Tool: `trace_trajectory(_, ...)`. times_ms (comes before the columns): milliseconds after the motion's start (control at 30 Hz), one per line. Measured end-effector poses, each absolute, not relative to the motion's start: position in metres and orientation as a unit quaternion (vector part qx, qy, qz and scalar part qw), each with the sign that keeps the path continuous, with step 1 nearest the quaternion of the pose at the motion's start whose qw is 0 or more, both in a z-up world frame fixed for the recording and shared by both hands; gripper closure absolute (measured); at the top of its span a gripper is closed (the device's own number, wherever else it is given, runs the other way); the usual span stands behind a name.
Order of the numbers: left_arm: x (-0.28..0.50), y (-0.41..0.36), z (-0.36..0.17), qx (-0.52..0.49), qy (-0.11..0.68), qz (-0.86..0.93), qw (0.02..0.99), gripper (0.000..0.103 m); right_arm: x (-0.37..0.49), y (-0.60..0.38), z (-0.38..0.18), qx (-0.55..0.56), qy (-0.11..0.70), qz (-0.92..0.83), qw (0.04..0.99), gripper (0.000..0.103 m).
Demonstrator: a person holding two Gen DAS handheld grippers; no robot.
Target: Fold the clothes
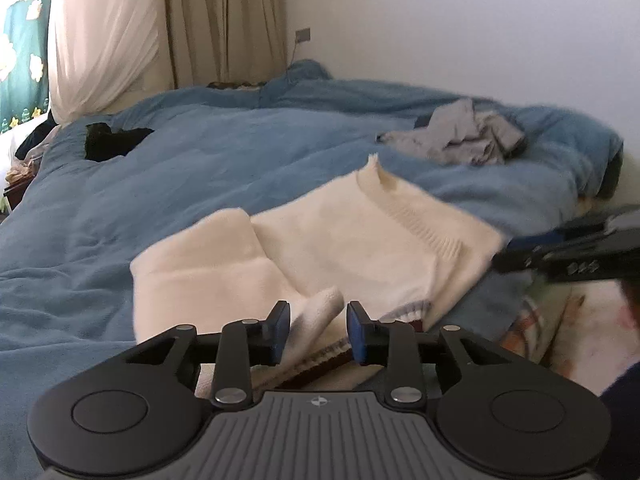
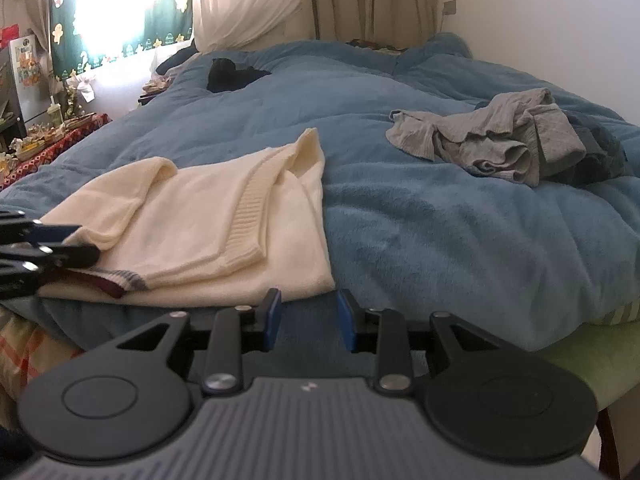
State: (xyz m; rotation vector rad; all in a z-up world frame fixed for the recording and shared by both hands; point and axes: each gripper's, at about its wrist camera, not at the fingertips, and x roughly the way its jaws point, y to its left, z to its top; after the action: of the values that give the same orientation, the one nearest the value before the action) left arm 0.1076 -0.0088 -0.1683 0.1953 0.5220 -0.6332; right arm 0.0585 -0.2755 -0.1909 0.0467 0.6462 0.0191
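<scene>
A cream knitted sweater [image 1: 360, 236] [image 2: 200, 220] lies partly folded on the blue blanket [image 1: 200, 184] [image 2: 440, 232], with one sleeve laid across it and a grey and maroon striped trim [image 2: 124, 282] at its near edge. My left gripper [image 1: 319, 312] [image 2: 76, 244] sits at the sweater's near edge. Its jaws are apart and a loose cream cuff [image 1: 320, 308] lies between them, clear of the right pad. My right gripper [image 2: 309, 300] [image 1: 512, 252] hovers open over the blanket just off the sweater's near right corner, with nothing between its fingers.
A crumpled grey garment pile [image 1: 460, 136] [image 2: 500, 140] lies at the far right of the bed. A black garment [image 1: 112, 142] [image 2: 236, 74] lies far left. Curtains [image 2: 248, 0] hang behind. A cluttered side table [image 2: 52, 140] stands left of the bed.
</scene>
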Motion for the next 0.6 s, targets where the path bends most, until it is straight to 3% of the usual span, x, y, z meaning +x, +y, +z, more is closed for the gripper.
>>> trace_trajectory(467, 0.122, 0.065, -0.152, -0.019, 0.257, -0.223, 0.94, 0.068, 0.06, -0.272, -0.189, 0.019, 0.316, 0.015, 0.948, 0.069)
trace_trajectory(533, 0.134, 0.071, -0.153, -0.04, 0.264, -0.225, 0.937, 0.074, 0.061, -0.272, -0.189, 0.017, 0.318, 0.015, 0.948, 0.069)
trace_trajectory(567, 0.139, 0.072, -0.155, -0.048, 0.27, -0.231, 0.933, 0.085, 0.062, -0.272, -0.19, 0.017, 0.318, 0.015, 0.948, 0.069)
trace_trajectory(600, 0.143, 0.07, -0.158, -0.049, 0.279, -0.24, 0.929, 0.09, 0.062, -0.272, -0.19, 0.017, 0.319, 0.014, 0.948, 0.069)
